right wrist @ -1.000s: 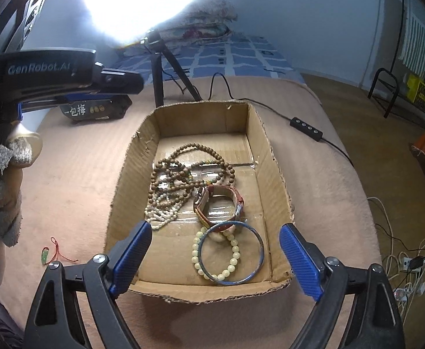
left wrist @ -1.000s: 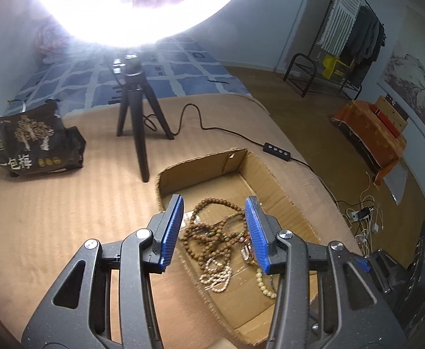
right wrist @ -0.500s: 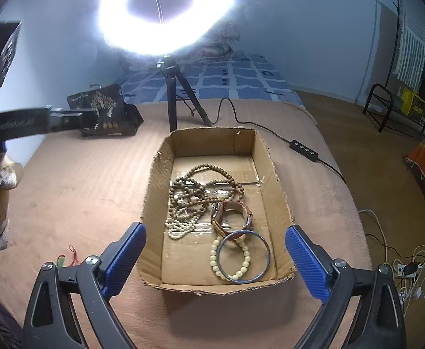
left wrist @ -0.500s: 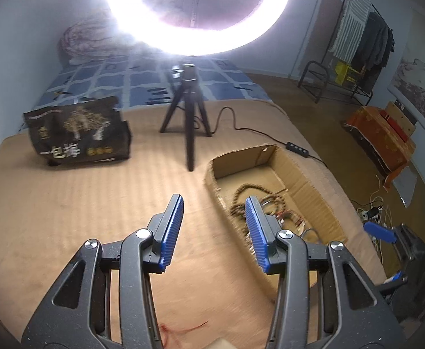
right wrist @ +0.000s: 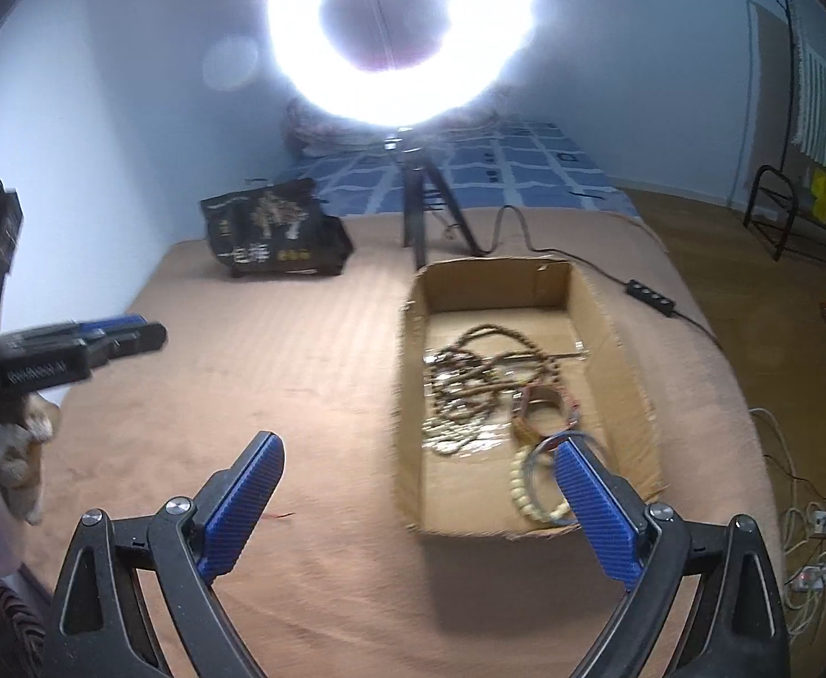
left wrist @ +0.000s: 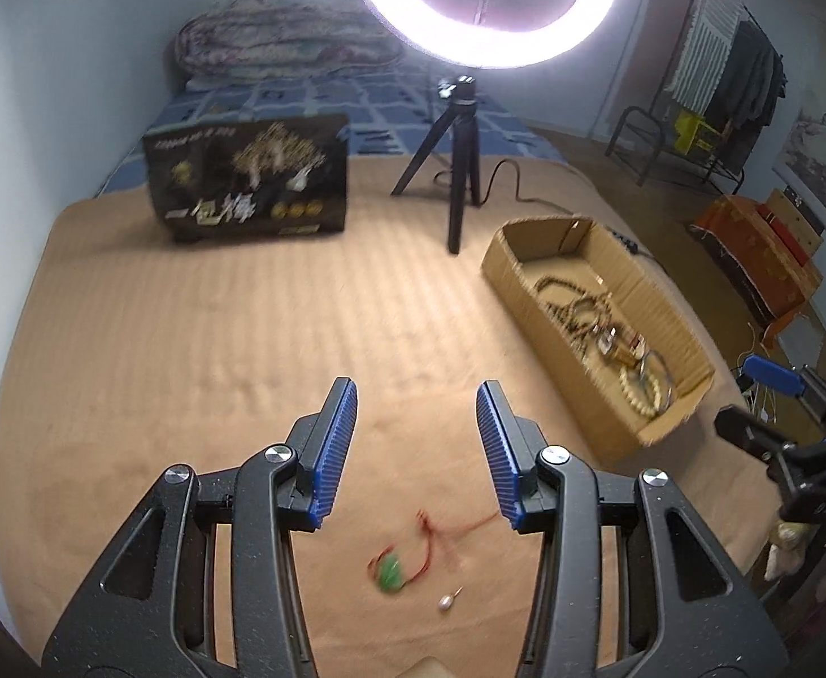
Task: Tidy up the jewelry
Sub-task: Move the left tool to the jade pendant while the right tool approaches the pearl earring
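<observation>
A cardboard box [left wrist: 611, 429] [right wrist: 407, 429] lies on the tan bed cover and holds bead necklaces [right wrist: 469, 378], a watch [right wrist: 543, 407], a blue bangle [right wrist: 548, 452] and a cream bead bracelet [right wrist: 526, 494]. A green pendant on a red cord [left wrist: 390, 572] and a small pearl pendant [left wrist: 447, 602] lie on the cover just below my left gripper [left wrist: 416, 449], which is open and empty. My right gripper [right wrist: 418, 500] is open and empty, over the box's near left corner. The left gripper also shows in the right wrist view [right wrist: 74, 342].
A ring light on a black tripod [left wrist: 461, 169] stands behind the box, its cable and switch [right wrist: 650, 296] running right. A black printed bag [left wrist: 252, 181] stands at the back left. The bed edge drops to the floor on the right, with cables [right wrist: 814, 531] there.
My left gripper has swung left, away from above the box, and now points at the cover over the green pendant. My right gripper has shifted left and pulled back from the box.
</observation>
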Available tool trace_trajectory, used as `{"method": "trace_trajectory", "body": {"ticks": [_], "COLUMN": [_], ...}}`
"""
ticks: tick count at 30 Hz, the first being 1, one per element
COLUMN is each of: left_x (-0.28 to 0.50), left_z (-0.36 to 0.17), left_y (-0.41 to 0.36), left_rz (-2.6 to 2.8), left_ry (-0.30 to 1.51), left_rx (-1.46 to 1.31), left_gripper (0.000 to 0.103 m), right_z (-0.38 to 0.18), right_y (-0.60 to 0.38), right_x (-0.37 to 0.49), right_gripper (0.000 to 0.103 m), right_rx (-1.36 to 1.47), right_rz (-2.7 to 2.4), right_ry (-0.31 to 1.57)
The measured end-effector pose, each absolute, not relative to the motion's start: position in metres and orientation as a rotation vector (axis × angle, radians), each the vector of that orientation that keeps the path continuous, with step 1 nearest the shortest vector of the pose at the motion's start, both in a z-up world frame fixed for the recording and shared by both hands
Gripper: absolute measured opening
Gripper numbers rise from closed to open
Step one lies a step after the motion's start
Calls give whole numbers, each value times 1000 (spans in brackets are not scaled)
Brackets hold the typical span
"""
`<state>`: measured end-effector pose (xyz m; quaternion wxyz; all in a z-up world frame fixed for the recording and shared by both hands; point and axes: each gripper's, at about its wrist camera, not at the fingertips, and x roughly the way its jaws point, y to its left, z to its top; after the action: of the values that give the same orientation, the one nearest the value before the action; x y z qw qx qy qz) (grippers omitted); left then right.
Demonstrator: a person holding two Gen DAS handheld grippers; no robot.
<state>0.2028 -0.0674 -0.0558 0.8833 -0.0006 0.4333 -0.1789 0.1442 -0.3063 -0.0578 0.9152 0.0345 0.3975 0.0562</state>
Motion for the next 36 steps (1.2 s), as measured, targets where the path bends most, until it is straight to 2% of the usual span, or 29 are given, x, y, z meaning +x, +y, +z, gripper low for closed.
{"method": "trace_trajectory", "body": {"ticks": [10, 13, 17, 25, 29, 36], "left_x": [166, 158, 155, 147, 147, 152], "left_z": [-90, -103, -122, -158, -167, -183], "left_y": [-31, -27, -24, -35, -41, -47], "left_rz": [-371, -377, -391, -440, -456, -457], "left_ry": [954, 971, 1012, 1076, 1090, 1111], "left_rx": [-22, -29, -47, -30, -5, 31], "left_gripper": [45, 45, 45, 44, 40, 40], "right_z": [-72, -83, -104, -146, -159, -174], "right_y": [-250, -233, -217, -187, -177, -165], "right_x": [114, 107, 100, 92, 93, 98], "right_gripper": [97, 92, 79, 71, 64, 58], "right_rx": [-10, -38, -55, -81, -81, -105], "right_rz": [233, 254, 284, 363, 398, 432], "right_ry": [832, 855, 904, 981, 1001, 1023]}}
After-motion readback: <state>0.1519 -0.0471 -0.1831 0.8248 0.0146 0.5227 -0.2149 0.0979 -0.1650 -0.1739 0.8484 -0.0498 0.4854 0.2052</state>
